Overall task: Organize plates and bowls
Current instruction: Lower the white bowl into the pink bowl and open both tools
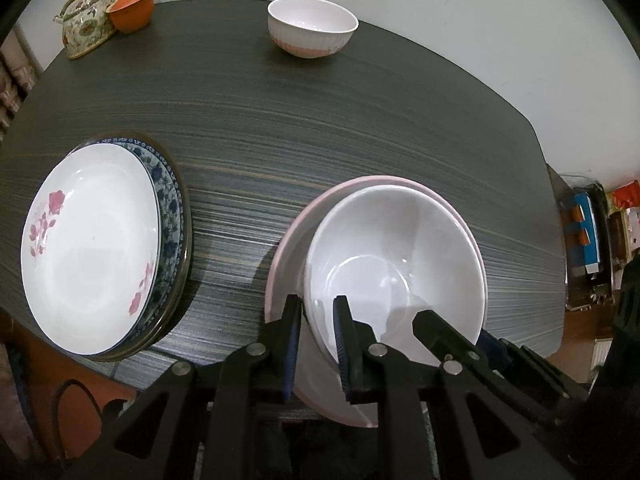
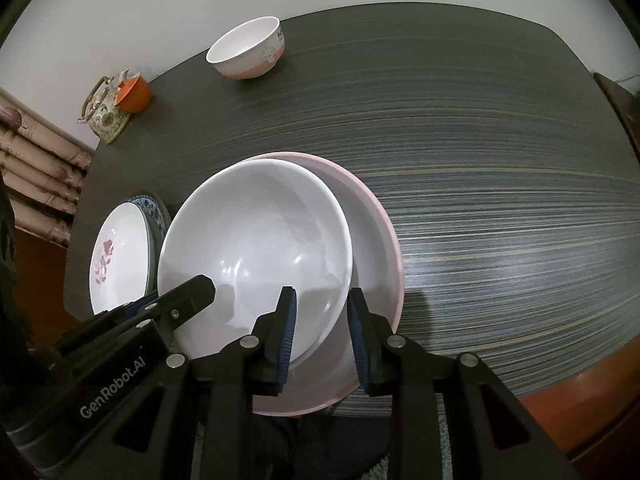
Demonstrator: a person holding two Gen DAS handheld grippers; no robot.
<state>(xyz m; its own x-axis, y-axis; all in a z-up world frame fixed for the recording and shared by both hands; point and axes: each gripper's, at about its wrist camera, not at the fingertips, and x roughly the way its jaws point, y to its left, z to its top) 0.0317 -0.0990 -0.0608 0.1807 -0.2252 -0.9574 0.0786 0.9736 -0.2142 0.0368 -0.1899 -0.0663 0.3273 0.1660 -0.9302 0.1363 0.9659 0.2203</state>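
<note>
White bowl [image 1: 392,240], plain and deep, at the near edge of the counter [image 1: 280,120], nested inside a wider, shallower pink-rimmed bowl [image 1: 292,240]. Gripped on the near left of its rim by the left tongs [image 1: 318,320]: one pad outside the wall, the other inside, pinching the wall between them. Straddled on the near right of its rim by the right tongs [image 2: 322,312], slightly spread, one pad inside the bowl and one outside over the pink-rimmed bowl, with a sliver of gap showing beside the rim. Further left, near but apart, a stack of plates: white plate with pink flowers [image 1: 92,248] on top of a blue-patterned plate [image 1: 170,200]. At the far edge, well apart, a small ribbed bowl with a pink base [image 1: 312,26], upright. In the far left corner, a flowered teapot [image 1: 84,24] with an orange cup [image 1: 132,10] just beside it.
</note>
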